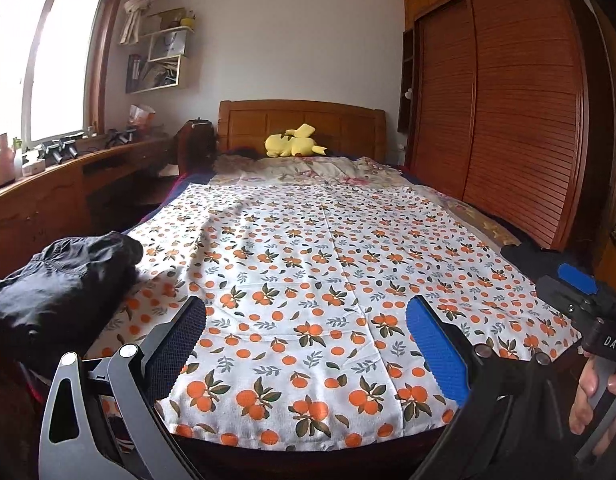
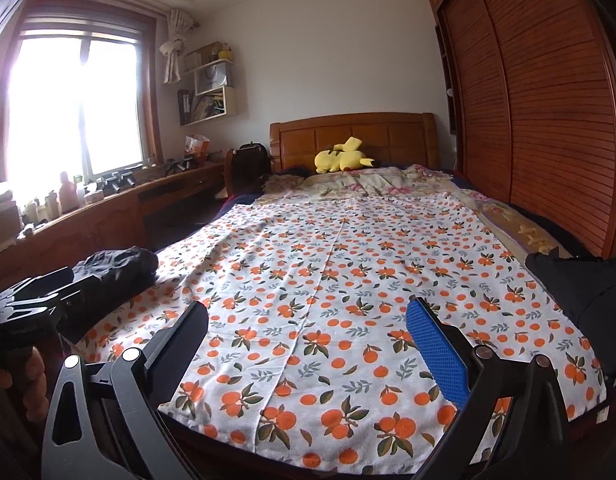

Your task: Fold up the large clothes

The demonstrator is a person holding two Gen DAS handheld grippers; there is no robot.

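A black garment [image 1: 64, 280] lies bunched in a pile at the left near corner of the bed; it also shows in the right wrist view [image 2: 116, 268]. Another dark garment [image 2: 583, 296] lies at the bed's right edge, seen small in the left wrist view [image 1: 523, 254]. My left gripper [image 1: 306, 320] is open and empty above the near end of the bed. My right gripper [image 2: 308, 324] is open and empty too, and shows from the side in the left wrist view [image 1: 579, 280]. The left gripper's body also shows at the left of the right wrist view [image 2: 36, 300].
The bed is covered by a white cloth with orange fruit print [image 1: 308, 272]. A yellow plush toy [image 1: 294, 142] lies at the wooden headboard [image 1: 304, 120]. A slatted wooden wardrobe [image 1: 503, 100] runs along the right. A long desk [image 1: 68, 184] with bottles stands under the window on the left.
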